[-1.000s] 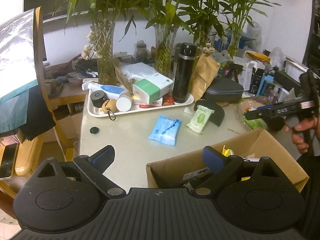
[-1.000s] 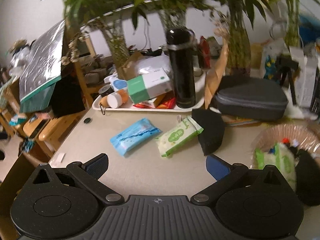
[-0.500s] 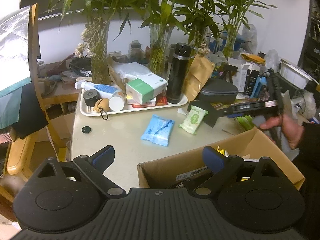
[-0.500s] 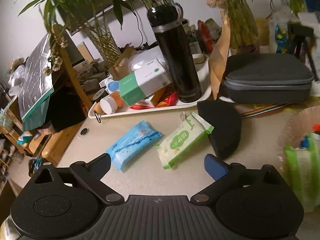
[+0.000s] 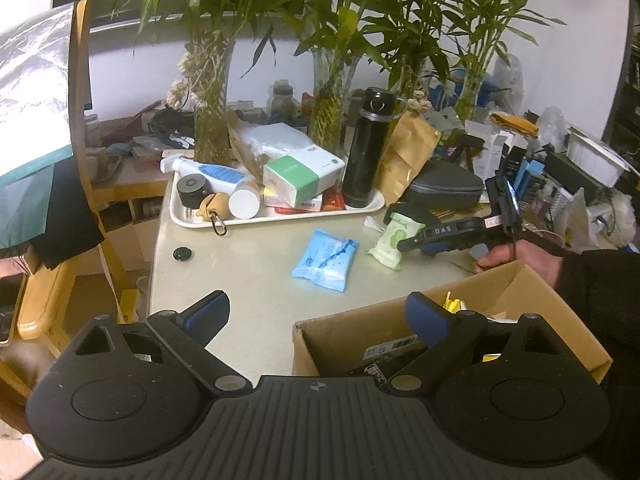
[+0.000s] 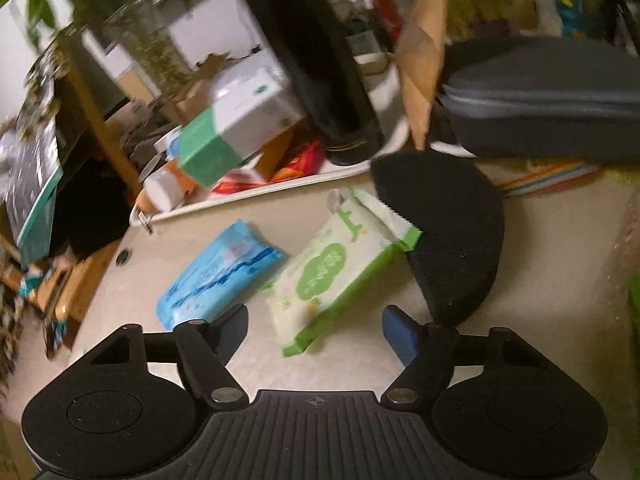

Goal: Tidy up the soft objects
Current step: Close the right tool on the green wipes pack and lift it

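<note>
A green-and-white wipes pack [image 6: 332,272] lies on the beige table, with a blue wipes pack [image 6: 216,280] to its left. My right gripper [image 6: 316,324] is open and low, its fingers on either side of the green pack's near end. In the left wrist view the right gripper [image 5: 408,244] reaches the green pack [image 5: 390,240] from the right, and the blue pack [image 5: 326,258] lies left of it. My left gripper [image 5: 318,314] is open and empty above the near table edge and the open cardboard box [image 5: 440,344].
A white tray [image 5: 276,220] holds a black flask [image 5: 366,160], a green-white box [image 5: 300,174] and bottles. A black half-round pad [image 6: 448,232] lies under the green pack's far corner. A grey zip case [image 6: 540,96] is at the back right. Vases with bamboo stand behind.
My right gripper has moved forward and down to the green wipes pack, which now lies between its open fingers. The left gripper has barely moved.
</note>
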`<move>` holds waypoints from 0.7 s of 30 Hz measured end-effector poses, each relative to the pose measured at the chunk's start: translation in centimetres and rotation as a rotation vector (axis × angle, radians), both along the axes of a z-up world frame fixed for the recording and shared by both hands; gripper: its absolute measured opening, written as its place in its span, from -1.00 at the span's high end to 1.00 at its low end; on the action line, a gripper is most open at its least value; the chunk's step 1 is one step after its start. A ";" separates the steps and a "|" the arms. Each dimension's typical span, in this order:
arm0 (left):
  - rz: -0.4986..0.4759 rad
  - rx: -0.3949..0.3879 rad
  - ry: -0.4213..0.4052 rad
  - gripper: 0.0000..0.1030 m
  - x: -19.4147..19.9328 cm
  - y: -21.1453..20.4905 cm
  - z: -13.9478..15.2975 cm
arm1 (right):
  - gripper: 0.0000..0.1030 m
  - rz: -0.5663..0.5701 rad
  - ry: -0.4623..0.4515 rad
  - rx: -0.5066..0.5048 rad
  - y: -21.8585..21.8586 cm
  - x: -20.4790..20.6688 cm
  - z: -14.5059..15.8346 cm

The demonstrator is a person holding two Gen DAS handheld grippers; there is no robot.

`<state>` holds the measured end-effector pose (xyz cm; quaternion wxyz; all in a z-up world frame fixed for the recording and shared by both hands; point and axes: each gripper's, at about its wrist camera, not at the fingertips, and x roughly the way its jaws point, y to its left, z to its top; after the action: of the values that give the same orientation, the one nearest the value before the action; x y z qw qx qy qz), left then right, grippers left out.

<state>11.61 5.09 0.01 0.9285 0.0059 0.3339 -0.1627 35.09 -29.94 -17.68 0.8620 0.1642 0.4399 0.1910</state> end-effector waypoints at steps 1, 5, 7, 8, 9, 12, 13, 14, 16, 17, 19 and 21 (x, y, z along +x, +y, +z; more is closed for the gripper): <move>0.001 -0.002 0.002 -0.88 0.0 0.0 -0.1 | -0.43 -0.012 0.006 0.019 -0.3 0.2 -0.3; 0.007 -0.010 0.008 -0.88 0.2 0.0 -0.3 | -0.39 -0.052 0.022 0.051 -0.7 1.0 -1.4; 0.007 -0.014 0.013 -0.88 0.3 0.0 -0.4 | -0.38 -0.061 0.009 0.056 -0.6 1.1 -1.5; 0.007 -0.015 0.015 -0.88 0.3 0.0 -0.4 | -0.38 -0.072 0.005 0.062 -0.6 1.3 -1.6; 0.006 -0.015 0.017 -0.88 0.3 0.0 -0.5 | -0.38 -0.082 0.003 0.073 -0.6 1.4 -1.6; 0.005 -0.011 0.024 -0.88 0.4 -0.1 -0.6 | -0.25 -0.116 0.000 0.096 -0.5 1.8 -1.9; 0.005 -0.010 0.025 -0.88 0.4 -0.1 -0.6 | -0.20 -0.119 0.002 0.100 -0.4 1.9 -1.9; 0.003 -0.009 0.025 -0.88 0.4 -0.2 -0.6 | -0.18 -0.120 0.000 0.094 -0.2 1.9 -1.9; 0.003 -0.006 0.026 -0.88 0.4 -0.2 -0.7 | -0.09 -0.127 -0.015 0.070 0.2 1.8 -1.9; 0.004 -0.004 0.025 -0.88 0.4 -0.2 -0.7 | 0.12 -0.132 -0.016 0.062 0.3 2.0 -1.9; 0.007 -0.002 0.026 -0.88 0.4 -0.3 -0.7 | 0.20 -0.142 -0.006 0.086 0.1 2.1 -2.2; 0.010 -0.002 0.026 -0.88 0.4 -0.3 -0.6 | 0.32 -0.151 0.002 0.111 -0.2 2.0 -2.2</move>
<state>12.00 4.80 -0.61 0.9248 0.0012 0.3458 -0.1583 37.13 -30.16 -19.92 0.8632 0.2445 0.4157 0.1496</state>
